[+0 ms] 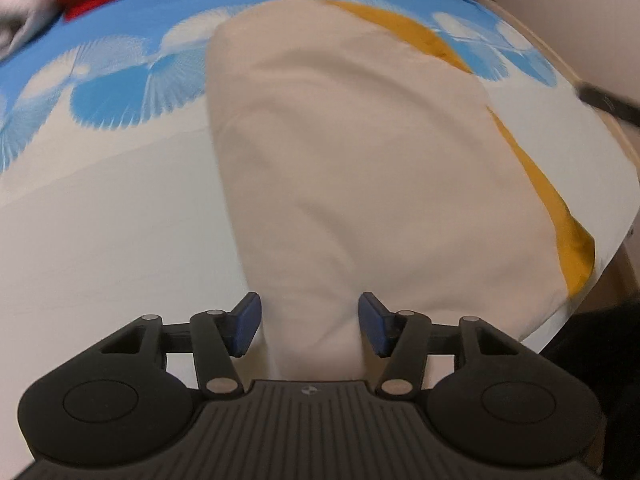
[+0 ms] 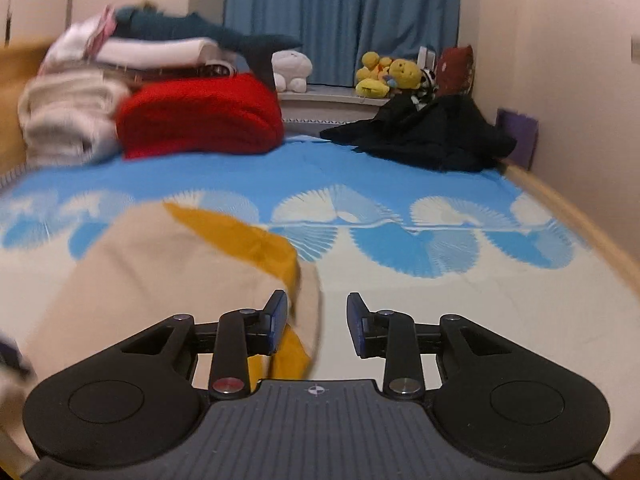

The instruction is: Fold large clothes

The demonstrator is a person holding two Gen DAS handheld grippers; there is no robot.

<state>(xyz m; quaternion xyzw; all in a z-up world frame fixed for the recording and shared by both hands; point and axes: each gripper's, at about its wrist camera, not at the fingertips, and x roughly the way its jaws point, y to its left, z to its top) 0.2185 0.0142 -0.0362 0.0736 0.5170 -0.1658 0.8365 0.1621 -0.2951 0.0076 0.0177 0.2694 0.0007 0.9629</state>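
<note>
A cream garment with a mustard-yellow panel (image 1: 352, 152) lies folded lengthwise on the bed. In the left wrist view my left gripper (image 1: 310, 330) is open, its blue pads on either side of the garment's near end, not closed on it. In the right wrist view the same garment (image 2: 172, 256) lies at the left, its yellow edge (image 2: 248, 236) running toward me. My right gripper (image 2: 316, 324) is open, with the garment's near right corner just inside the left pad. Neither gripper holds cloth.
The bed sheet (image 2: 420, 240) is blue and white with fan patterns. A red knit (image 2: 200, 120), stacked white folded clothes (image 2: 68, 116) and a black garment (image 2: 424, 136) sit at the far end. Plush toys (image 2: 392, 74) stand by the blue curtain. A wall runs along the right bed edge.
</note>
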